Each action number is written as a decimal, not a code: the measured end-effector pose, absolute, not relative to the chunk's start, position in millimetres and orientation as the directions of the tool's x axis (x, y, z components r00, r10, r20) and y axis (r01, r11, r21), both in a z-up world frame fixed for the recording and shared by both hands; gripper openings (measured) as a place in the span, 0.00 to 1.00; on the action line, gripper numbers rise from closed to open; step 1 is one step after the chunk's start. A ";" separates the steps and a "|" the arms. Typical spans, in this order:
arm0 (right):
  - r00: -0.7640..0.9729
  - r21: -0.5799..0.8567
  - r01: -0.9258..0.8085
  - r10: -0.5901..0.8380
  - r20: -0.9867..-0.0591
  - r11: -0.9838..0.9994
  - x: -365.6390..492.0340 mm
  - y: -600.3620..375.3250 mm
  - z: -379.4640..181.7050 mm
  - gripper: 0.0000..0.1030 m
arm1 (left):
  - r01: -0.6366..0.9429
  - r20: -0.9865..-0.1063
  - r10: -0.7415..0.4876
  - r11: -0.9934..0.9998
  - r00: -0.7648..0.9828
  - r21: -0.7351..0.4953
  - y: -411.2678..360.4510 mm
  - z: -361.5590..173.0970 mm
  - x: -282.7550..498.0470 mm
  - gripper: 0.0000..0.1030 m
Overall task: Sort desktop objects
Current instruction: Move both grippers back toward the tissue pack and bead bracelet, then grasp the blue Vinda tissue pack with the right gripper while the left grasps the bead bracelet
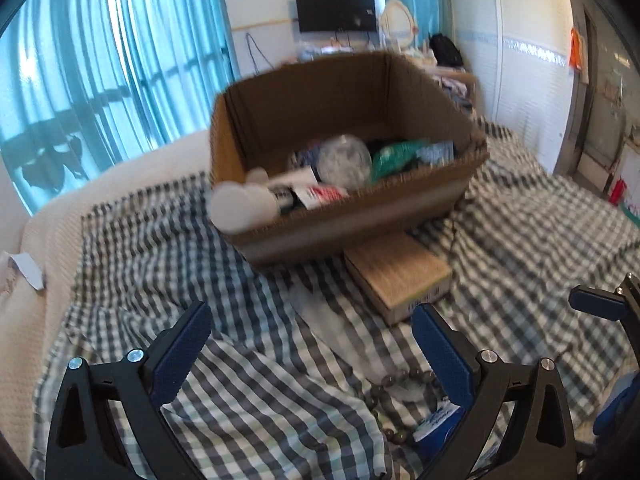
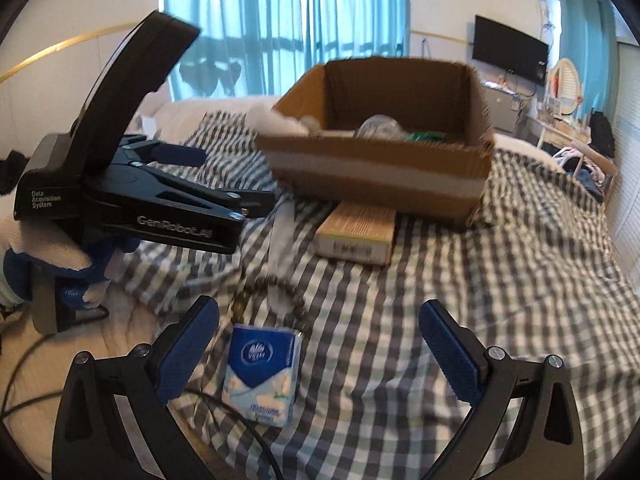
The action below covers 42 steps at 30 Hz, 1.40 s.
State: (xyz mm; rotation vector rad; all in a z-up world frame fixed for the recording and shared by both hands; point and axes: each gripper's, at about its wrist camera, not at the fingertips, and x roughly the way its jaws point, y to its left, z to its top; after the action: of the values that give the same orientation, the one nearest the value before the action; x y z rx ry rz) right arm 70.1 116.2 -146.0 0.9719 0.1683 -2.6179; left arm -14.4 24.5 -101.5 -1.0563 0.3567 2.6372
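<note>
- The tissue pack (image 2: 262,376) lay flat on the checked cloth (image 2: 460,288) near its front edge, just inside my right gripper's (image 2: 320,356) left finger, with a dark cable (image 2: 224,412) running close by its lower corner. I judged a grab there could catch the cable and drag it along.
- The right jaws stood spread wide with nothing between the pads; the pack sat off-centre toward the left pad (image 2: 188,352), so closing as aimed would likely have pushed it sideways, not pinched it.
- A bead string (image 2: 276,292) lay just beyond the pack on the cloth. In my view, a forward sweep risked snagging it or trailing it out with the pack.
- My left gripper (image 1: 312,356) was also spread and empty, hovering over the cloth with the beads (image 1: 400,388) near its right finger. Both tools were close together, and I feared a knock if both reached for the same patch.
- The flat box (image 2: 356,232) lay partly under the carton's (image 2: 380,172) front edge, so pulling it could have tipped or shifted the carton.
- The carton was already well filled, with a white bottle (image 1: 244,204) leaning on its near rim; another drop there might have nudged it out.
- The cloth was rumpled, and a low pad could have gathered a fold.
</note>
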 end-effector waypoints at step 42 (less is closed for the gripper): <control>-0.653 0.034 0.304 -0.234 -0.720 -0.952 63.1 122.9 -166.1 0.51 | -0.441 -0.859 0.245 -0.897 -0.449 -0.026 19.9 -161.2 -10.0 0.11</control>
State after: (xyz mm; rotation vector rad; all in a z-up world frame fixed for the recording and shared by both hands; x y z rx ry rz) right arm 63.1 122.9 -166.1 1.1188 0.1294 -2.6117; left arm -10.0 19.9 -161.2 -1.3514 0.2818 2.3585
